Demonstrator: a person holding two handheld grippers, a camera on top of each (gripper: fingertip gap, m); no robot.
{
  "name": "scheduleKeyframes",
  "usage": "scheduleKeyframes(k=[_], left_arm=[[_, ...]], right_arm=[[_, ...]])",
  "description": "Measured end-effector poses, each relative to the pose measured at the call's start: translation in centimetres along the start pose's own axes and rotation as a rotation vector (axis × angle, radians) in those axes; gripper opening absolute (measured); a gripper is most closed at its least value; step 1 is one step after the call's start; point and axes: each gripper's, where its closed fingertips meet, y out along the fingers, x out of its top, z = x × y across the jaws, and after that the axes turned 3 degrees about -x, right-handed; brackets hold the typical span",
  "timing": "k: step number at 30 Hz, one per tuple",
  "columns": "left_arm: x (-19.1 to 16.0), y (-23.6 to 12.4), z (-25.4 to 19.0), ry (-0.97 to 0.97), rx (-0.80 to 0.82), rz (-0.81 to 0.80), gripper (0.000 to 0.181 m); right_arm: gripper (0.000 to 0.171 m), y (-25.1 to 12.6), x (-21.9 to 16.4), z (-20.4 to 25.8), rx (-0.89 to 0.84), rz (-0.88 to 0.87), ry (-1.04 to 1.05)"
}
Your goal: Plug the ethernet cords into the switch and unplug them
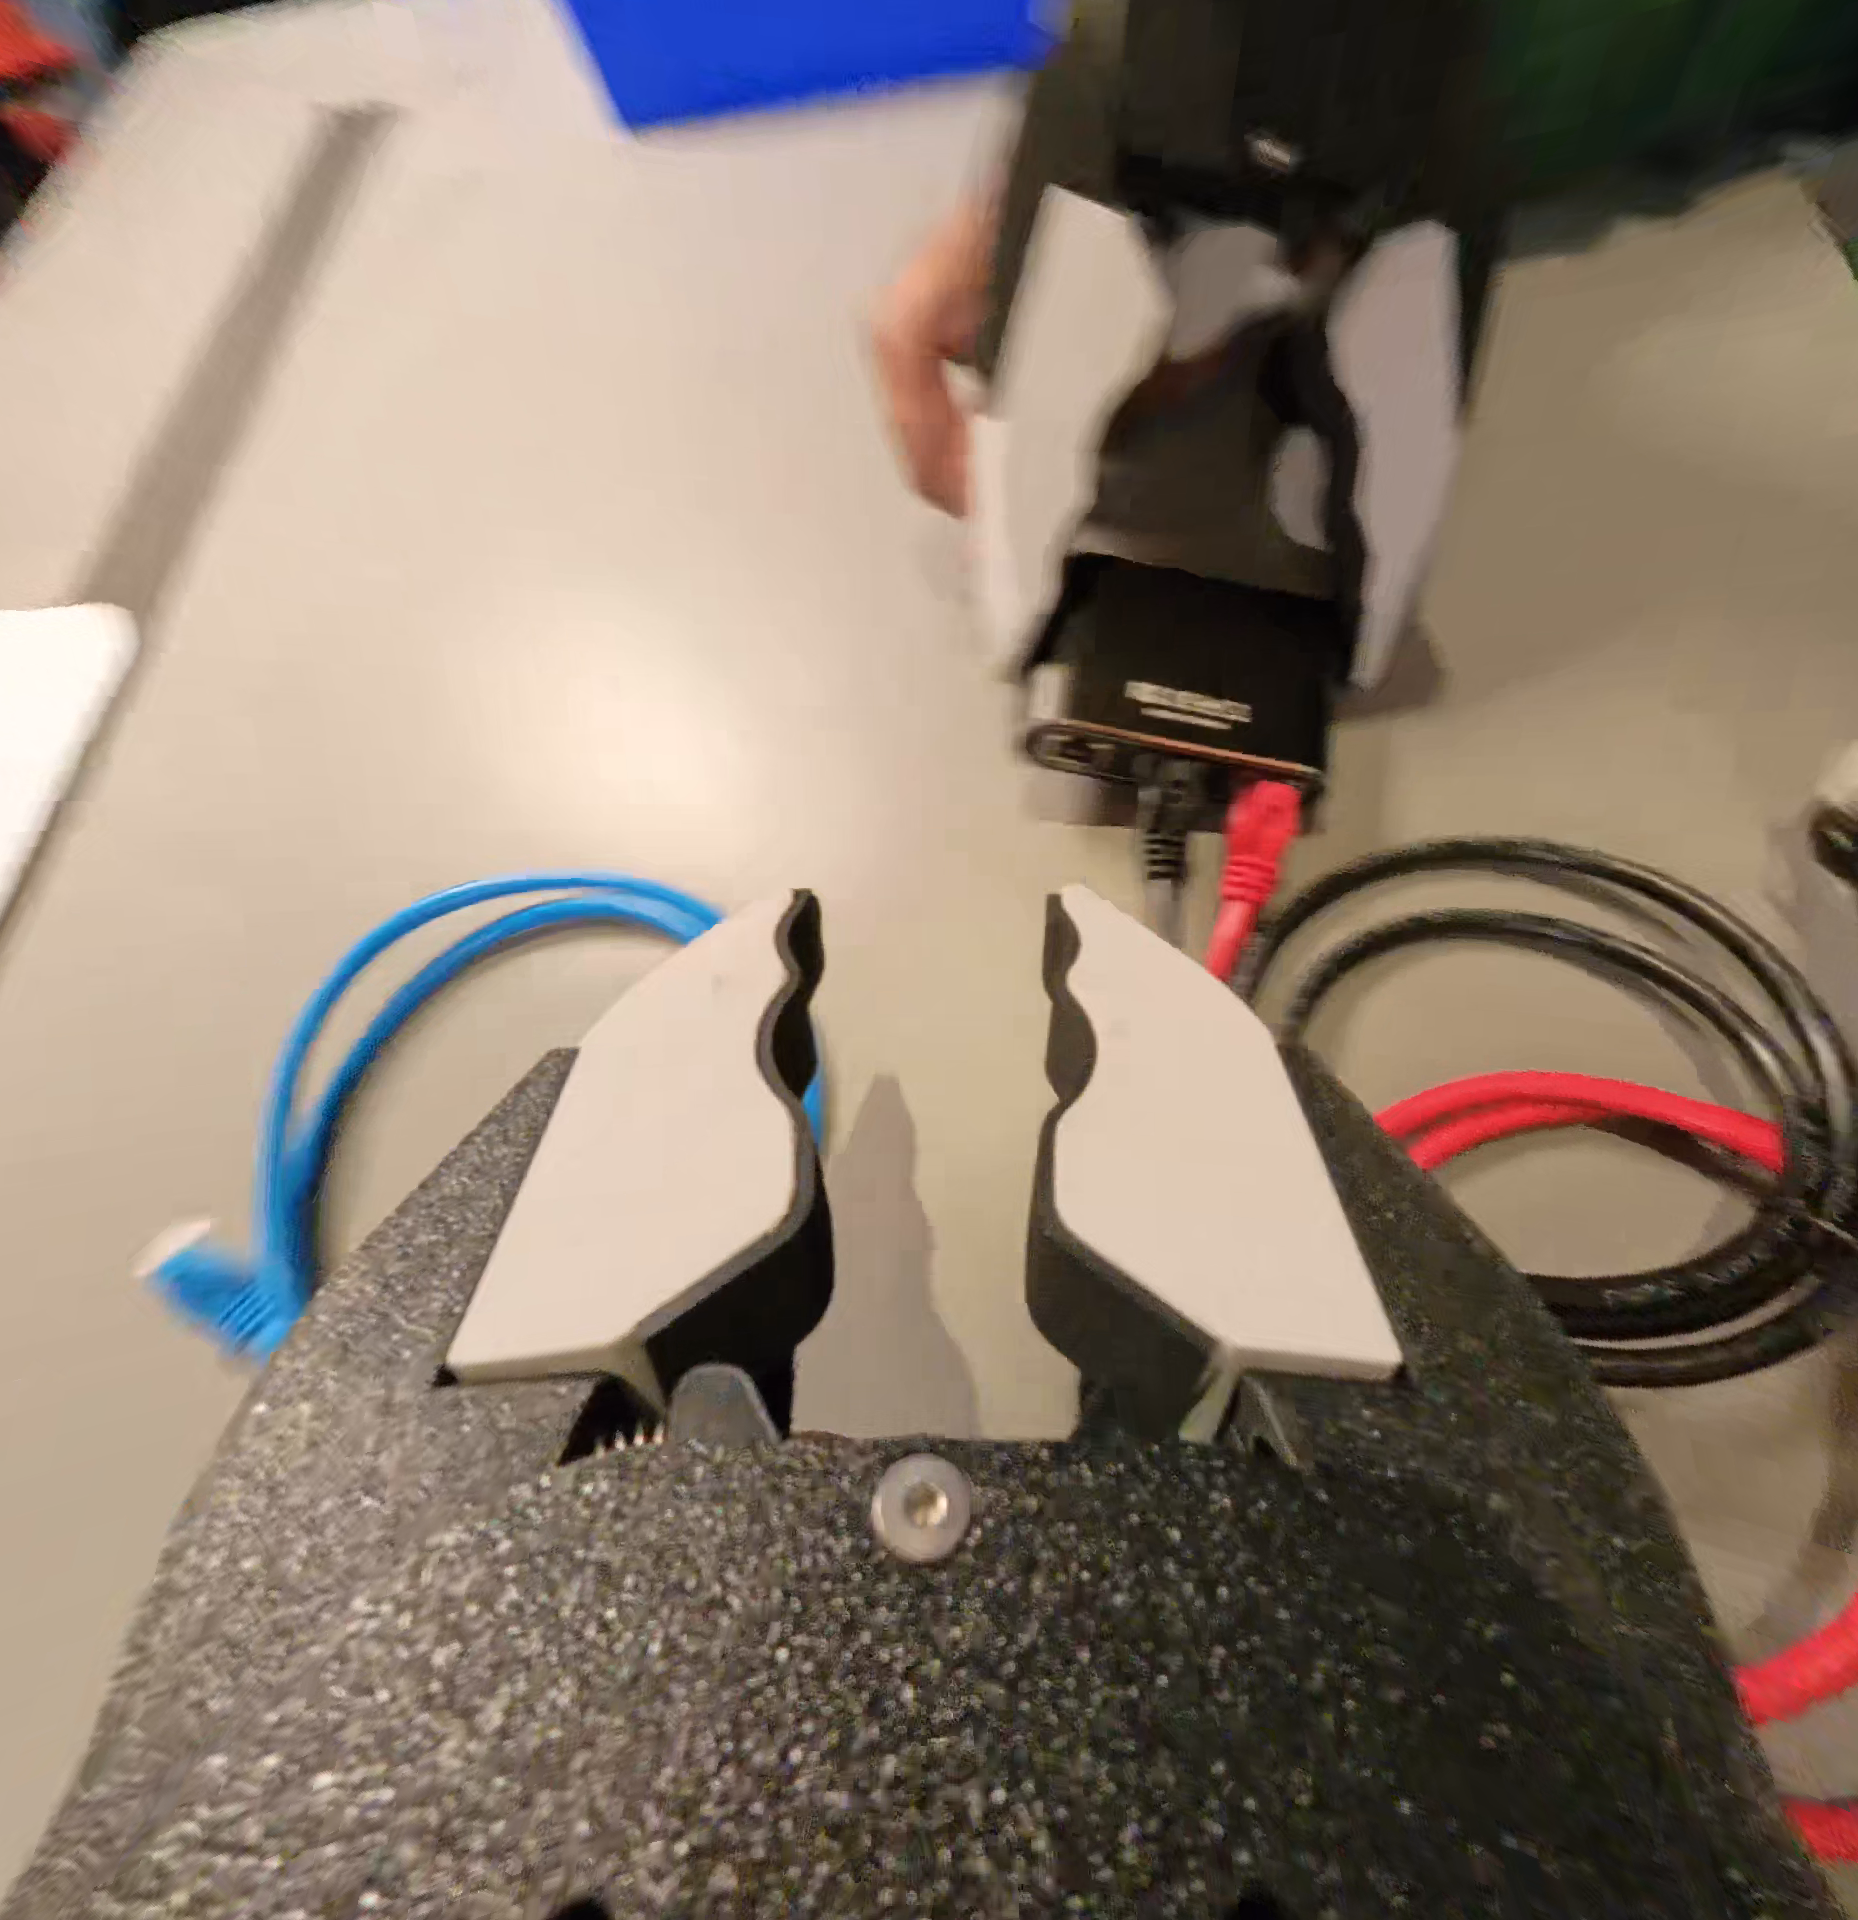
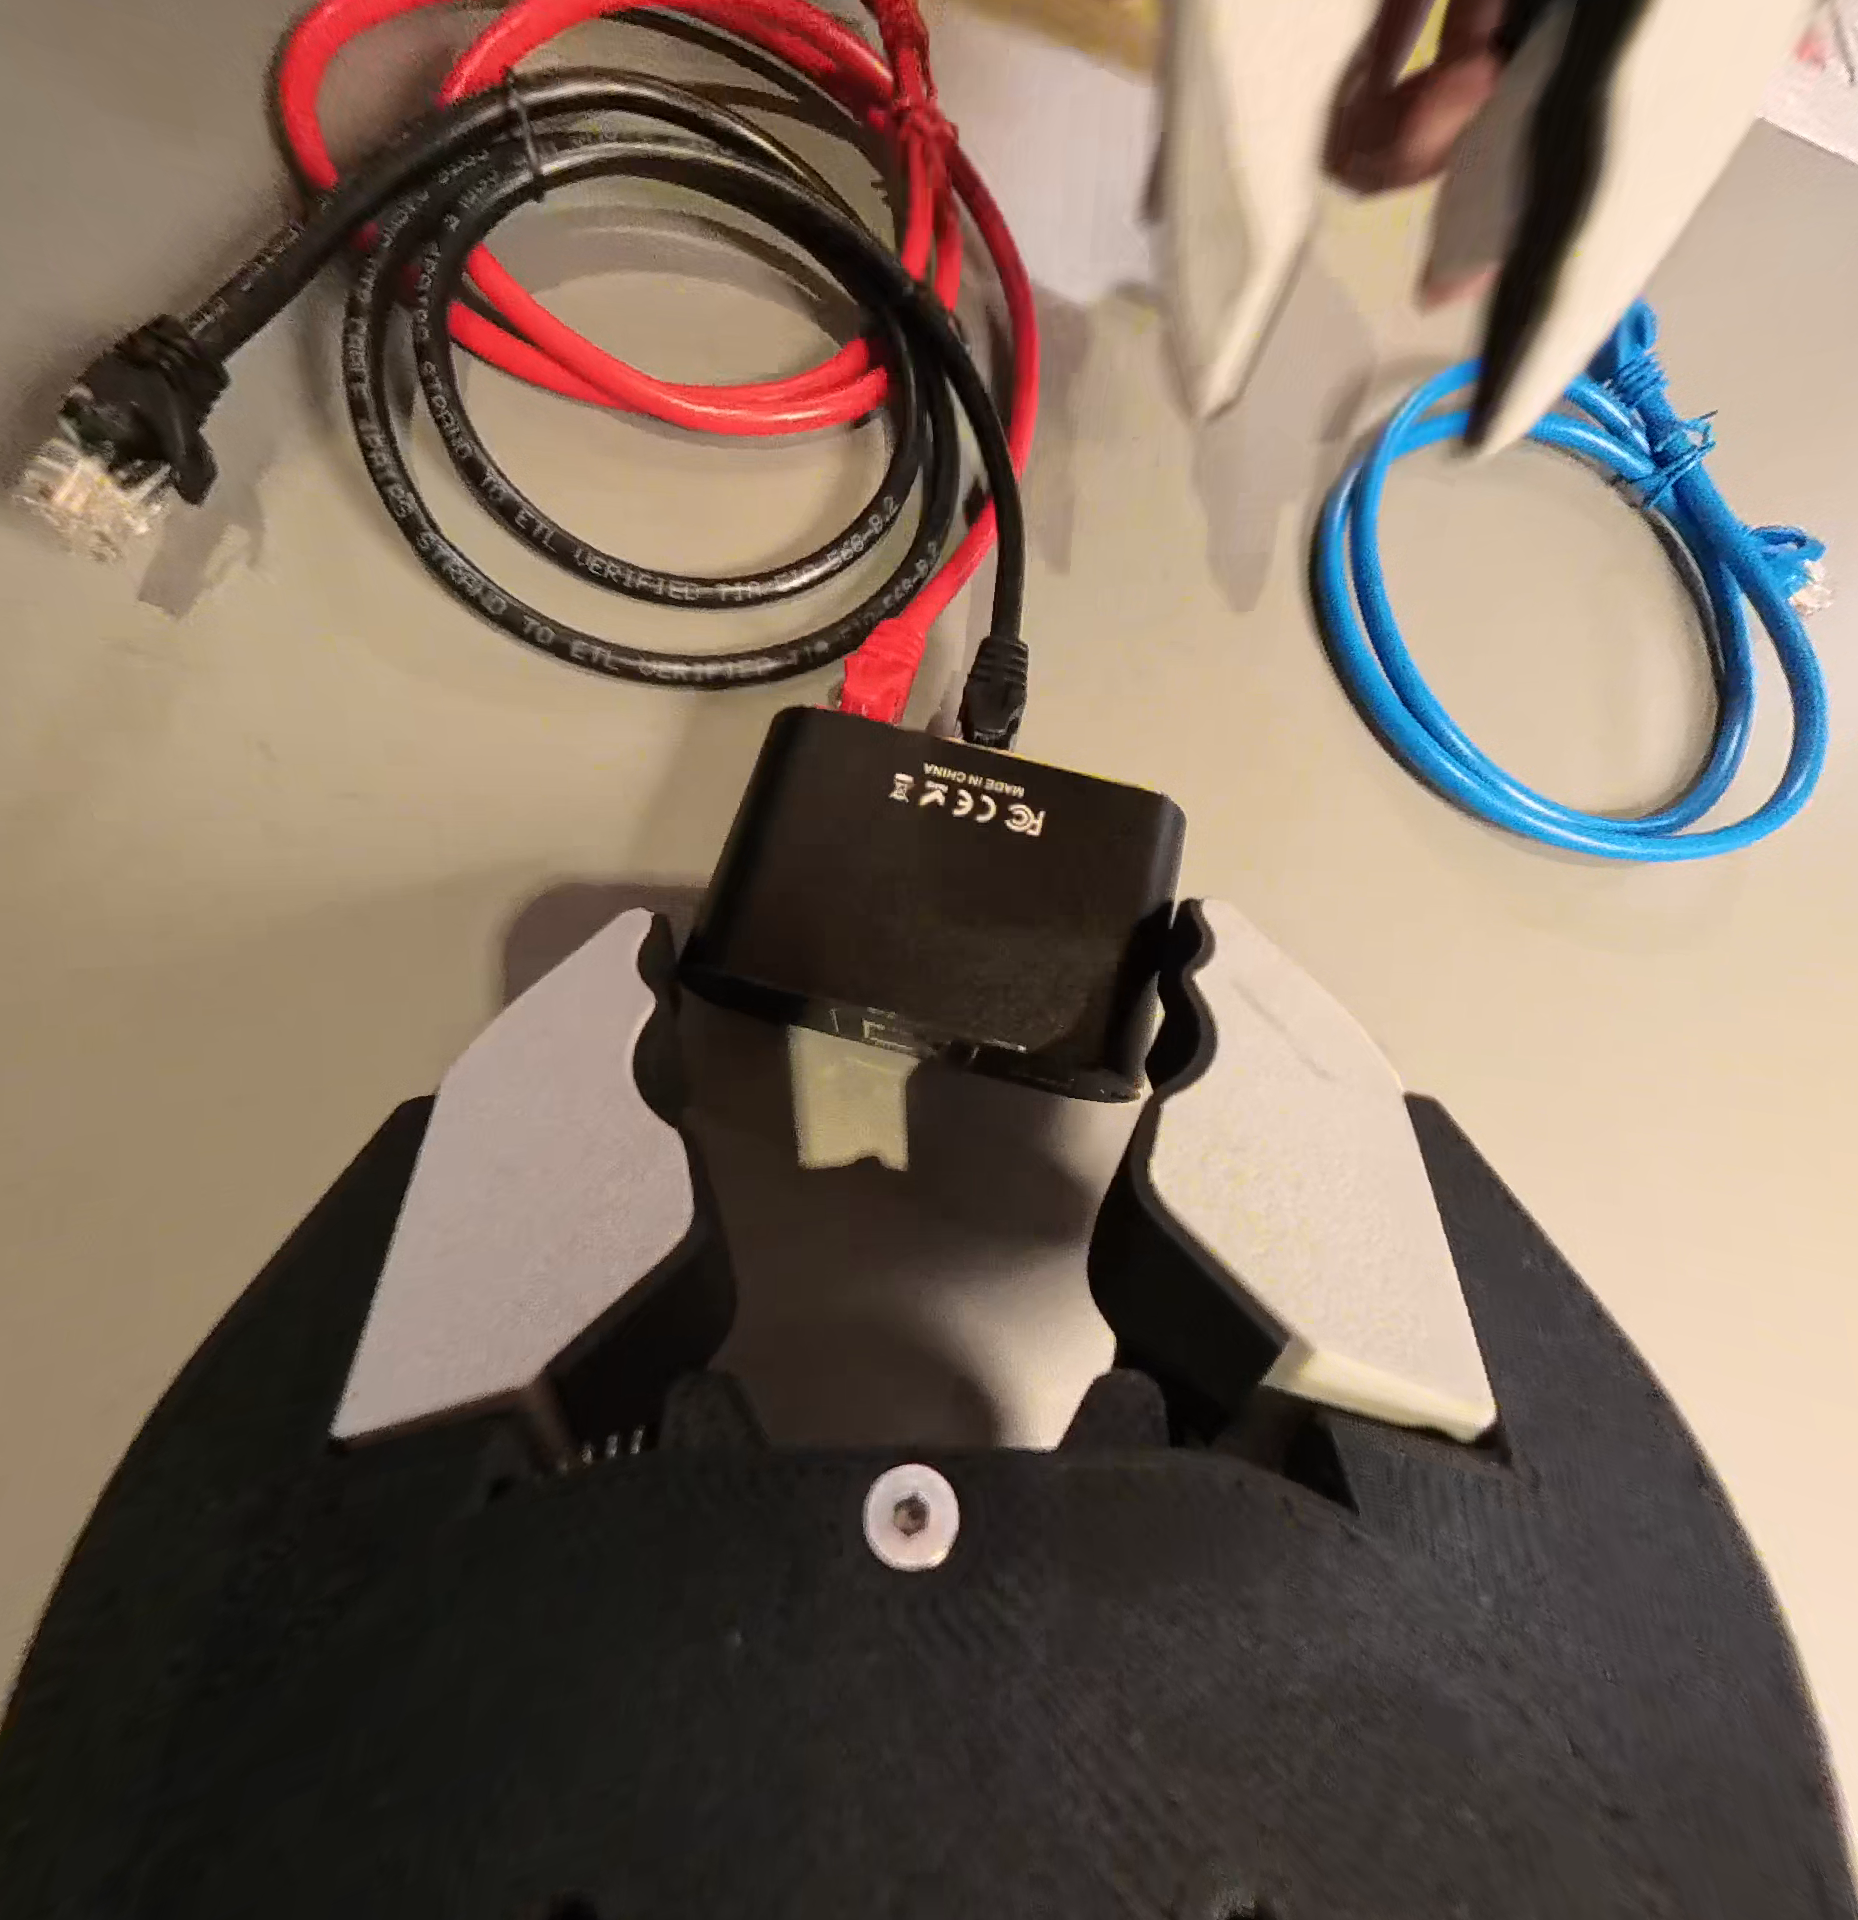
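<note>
Black box: the switch [image 2: 935,894] is clamped at its rear between the fingers of the right gripper [image 2: 920,997], with its ports facing away from that tool.
Plugged cords: a red cord [image 2: 883,665] and a black cord [image 2: 998,686] are seated side by side in the far face.
Left gripper [image 1: 930,935]: its fingers are held apart and empty, facing the ports.
Key relation: the blue cord [image 1: 385,997] is coiled just left of the left fingertips, so that tool is judged nearer.
Surface: a plain grey table [image 1: 551,582] is seen under everything.

White printed marks on black switch [image 2: 935,873]; lettering along black cord [image 2: 634,582].
</note>
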Motion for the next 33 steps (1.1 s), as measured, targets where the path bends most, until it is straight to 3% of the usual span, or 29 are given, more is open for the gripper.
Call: scheduleKeyframes(k=[1,4,7,10,12,15,16,22,27,30,33], left_arm=[[-0.1,-1.3,1.8,-0.043,0.077,-0.033,0.044],[-3.1,-5.5,7.2,-0.182,0.324,-0.014,0.047],[-8.4,-8.0,9.9,-0.324,0.455,0.117,0.05],[-11.2,-8.1,11.1,-0.433,0.5,0.155,0.05],[-11.8,-7.3,11.3,-0.462,0.488,0.148,0.049],[-12.6,-6.2,11.2,-0.441,0.482,0.202,0.031],[-12.4,-6.0,11.1,-0.427,0.477,0.2,0.014],[-9.2,-5.7,11.0,-0.209,0.503,0.122,0.014],[-2.6,-5.9,8.7,0.025,0.45,-0.102,0.014],[2.0,-6.8,6.2,0.081,0.37,-0.271,0.014],[4.5,-8.0,4.9,0.087,0.351,-0.332,0.015]], right_arm=[[0.089,0.0,0.0,0.0,-0.002,0.0,0.003],[0.088,-0.3,0.1,-0.2,-0.008,-0.017,0.016],[0.084,-0.6,0.2,-0.4,-0.013,-0.031,0.041],[0.062,-1.0,0.6,-0.6,-0.018,-0.071,0.06],[0.062,-1.4,1.1,-0.5,0.006,-0.104,0.09],[0.062,-2.0,1.2,-0.8,0.002,-0.119,0.098],[0.062,-2.1,1.0,-1.0,-0.005,-0.116,0.099],[0.06,-2.7,0.6,-2.8,-0.088,-0.127,0.111],[0.055,-3.5,-0.1,-5.6,-0.23,-0.139,0.127],[0.054,-4.7,0.2,-6.8,-0.267,-0.197,0.168],[0.051,-5.9,0.6,-7.6,-0.298,-0.248,0.188]])
